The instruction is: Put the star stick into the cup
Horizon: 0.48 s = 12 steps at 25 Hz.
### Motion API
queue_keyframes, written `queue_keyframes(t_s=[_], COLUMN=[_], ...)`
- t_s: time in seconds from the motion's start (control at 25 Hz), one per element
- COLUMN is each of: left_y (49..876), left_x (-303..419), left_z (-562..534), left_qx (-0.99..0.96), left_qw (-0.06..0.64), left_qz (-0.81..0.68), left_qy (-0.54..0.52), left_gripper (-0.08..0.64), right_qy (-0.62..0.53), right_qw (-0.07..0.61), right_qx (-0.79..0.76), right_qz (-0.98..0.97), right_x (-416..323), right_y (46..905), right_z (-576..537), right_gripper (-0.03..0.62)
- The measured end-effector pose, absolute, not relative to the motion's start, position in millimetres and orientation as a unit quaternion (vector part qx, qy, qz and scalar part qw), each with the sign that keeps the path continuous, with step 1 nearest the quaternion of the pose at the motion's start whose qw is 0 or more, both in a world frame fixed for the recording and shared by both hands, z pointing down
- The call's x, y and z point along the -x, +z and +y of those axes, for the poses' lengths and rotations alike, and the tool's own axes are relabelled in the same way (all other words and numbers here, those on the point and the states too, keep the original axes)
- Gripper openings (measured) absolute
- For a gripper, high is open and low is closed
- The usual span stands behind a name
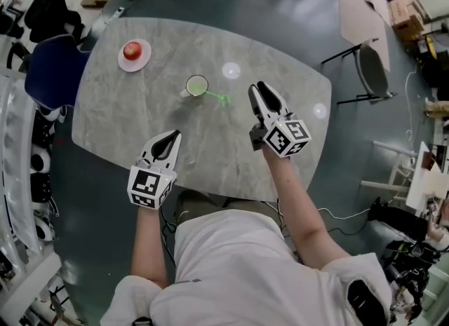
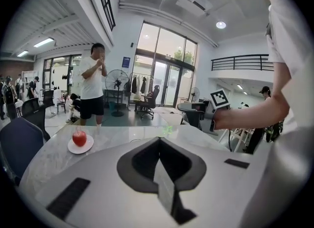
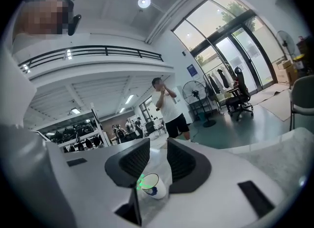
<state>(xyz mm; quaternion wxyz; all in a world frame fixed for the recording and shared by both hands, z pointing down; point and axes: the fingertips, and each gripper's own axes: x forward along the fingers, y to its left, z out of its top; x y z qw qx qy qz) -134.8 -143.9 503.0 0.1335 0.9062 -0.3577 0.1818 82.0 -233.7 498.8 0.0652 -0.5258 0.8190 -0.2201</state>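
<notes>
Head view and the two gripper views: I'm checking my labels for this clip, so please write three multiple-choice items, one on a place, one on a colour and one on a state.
1. Where is the apple?
A. Inside the cup
B. On a plate on the table
C. Between the right gripper's jaws

2. What colour is the star stick?
A. Blue
B. Orange
C. Green

3. How do the right gripper's jaws stand?
A. Apart, gripping nothing
B. Shut on the star stick
C. Shut on the apple

Answers:
1. B. The head view shows the red apple on a small plate at the table's far left part.
2. C. It shows bright green in the head view.
3. A. The right gripper view shows a clear gap between the jaws. The cup is visible beyond them and they do not touch it.
</notes>
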Motion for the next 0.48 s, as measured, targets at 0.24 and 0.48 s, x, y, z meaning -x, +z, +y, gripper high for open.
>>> queue_keyframes(t_s=[0.24,0.48], left_y=[491.1,478.4], left_x=[100.6,63.5], left_z=[-143.9,-140.6], left_qx=[-0.919,-0.930], left_qw=[0.117,0.104], left_qz=[-0.334,-0.313], left_qy=[0.173,0.164], left_gripper=[0.002,0.002], right_qy=[-0.196,-0.168], right_qw=[0.058,0.047], right_qx=[0.537,0.535], right_qz=[0.819,0.827], right_x=[-108.6,-128.5], right_y=[479.0,454.2], right_z=[-203.2,-168.6], right_gripper=[0.061,0.028])
